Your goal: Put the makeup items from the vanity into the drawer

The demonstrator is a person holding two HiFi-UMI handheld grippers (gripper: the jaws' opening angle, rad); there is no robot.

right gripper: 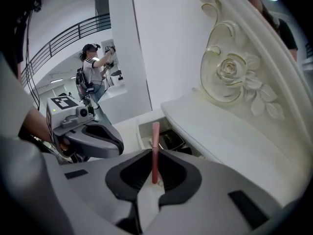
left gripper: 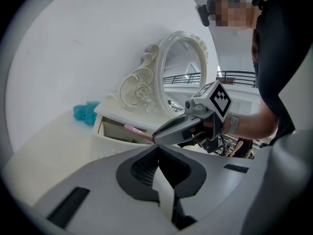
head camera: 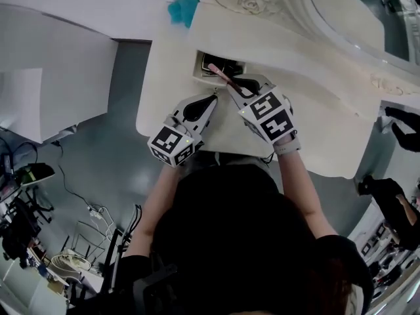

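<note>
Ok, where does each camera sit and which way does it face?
Head view: on the person's head, looking steeply down at the vanity, open drawer, left gripper and right gripper; both forearms show.
Left gripper view: on the left gripper, jaws together, empty, facing the mirror; right gripper and forearm show.
Right gripper view: on the right gripper, shut on a pink stick, facing the drawer; left gripper shows.
Shared: all three show drawer and pink stick.
</note>
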